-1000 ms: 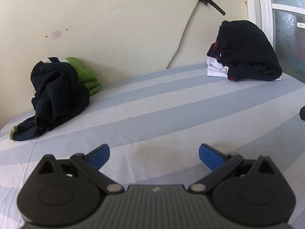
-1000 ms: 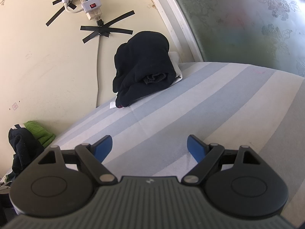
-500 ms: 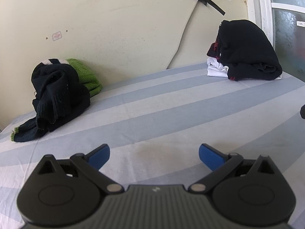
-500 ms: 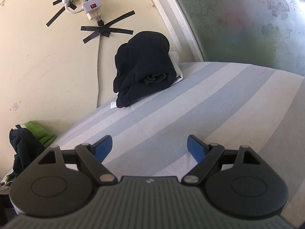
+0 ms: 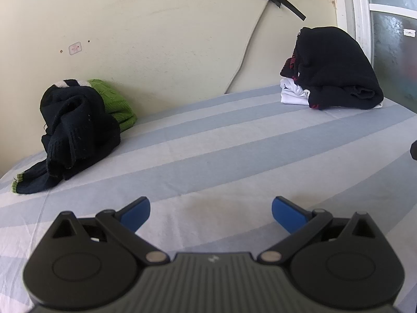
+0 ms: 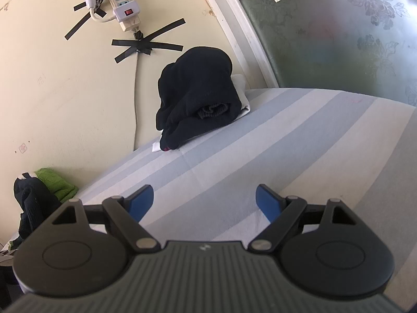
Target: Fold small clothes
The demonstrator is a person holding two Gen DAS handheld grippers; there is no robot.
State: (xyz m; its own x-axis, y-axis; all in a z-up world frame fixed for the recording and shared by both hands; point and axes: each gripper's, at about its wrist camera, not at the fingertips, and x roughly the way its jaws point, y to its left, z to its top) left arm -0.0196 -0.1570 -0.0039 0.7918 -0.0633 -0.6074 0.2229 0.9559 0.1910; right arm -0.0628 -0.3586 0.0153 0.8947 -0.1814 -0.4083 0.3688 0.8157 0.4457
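Observation:
A crumpled black garment (image 5: 75, 127) with a green cuff lies in a heap at the far left of the striped bed, against a green knit garment (image 5: 114, 104). The heap also shows in the right wrist view (image 6: 34, 203). A stack of folded clothes, black (image 5: 333, 70) on white (image 5: 292, 94), sits at the far right by the wall; it also shows in the right wrist view (image 6: 200, 99). My left gripper (image 5: 211, 214) is open and empty above the sheet. My right gripper (image 6: 204, 200) is open and empty too.
The bed has a blue and white striped sheet (image 5: 234, 143). A cream wall runs behind it with a cable (image 5: 247, 44) taped on and a power strip (image 6: 125, 7). A frosted window (image 6: 338, 34) stands at the right.
The left gripper view has shifted slightly, so the black heap sits a little further right and higher. Both grippers stay open; the right view is almost unchanged.

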